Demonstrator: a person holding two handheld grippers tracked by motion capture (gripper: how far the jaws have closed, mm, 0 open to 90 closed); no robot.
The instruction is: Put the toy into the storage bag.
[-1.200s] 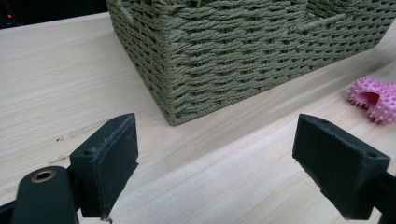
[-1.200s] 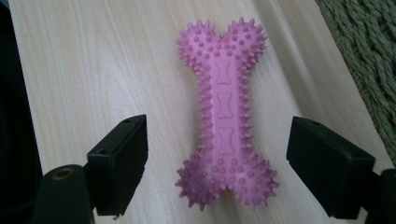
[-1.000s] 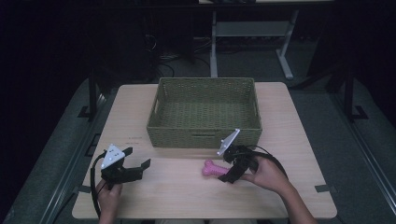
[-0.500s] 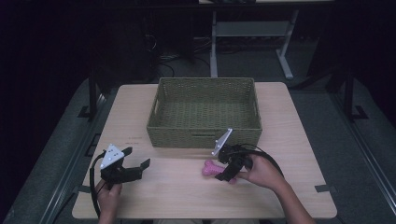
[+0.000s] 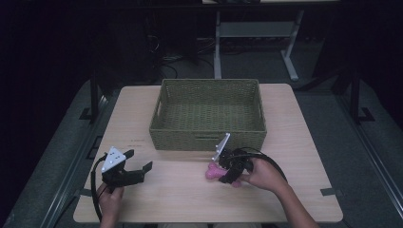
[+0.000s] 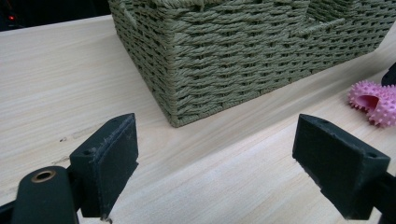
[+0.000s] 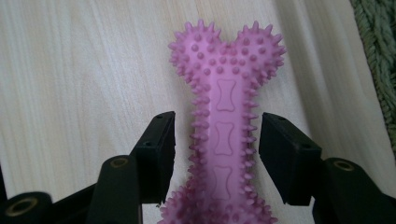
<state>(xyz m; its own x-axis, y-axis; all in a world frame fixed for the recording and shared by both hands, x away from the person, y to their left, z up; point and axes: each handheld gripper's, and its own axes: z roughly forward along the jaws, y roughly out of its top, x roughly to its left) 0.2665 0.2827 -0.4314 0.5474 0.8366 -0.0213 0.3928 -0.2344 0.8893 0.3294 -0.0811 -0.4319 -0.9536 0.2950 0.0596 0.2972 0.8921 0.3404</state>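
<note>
Right gripper view: right hand-held gripper (image 7: 217, 149) closing, still open, astride pink spiked bone (image 7: 224, 116); left hand-held gripper (image 5: 141, 167) wide open.

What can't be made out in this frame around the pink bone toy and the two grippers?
- Pink bone toy, right gripper view: its near end is cut off by the bottom edge.
- Same toy, high view: the right gripper covers most of it.
- Right gripper's jaws have just been closing around the toy's shaft; pad contact is too close to call.
- Basket, left gripper view: interior hidden by its own wall.
</note>
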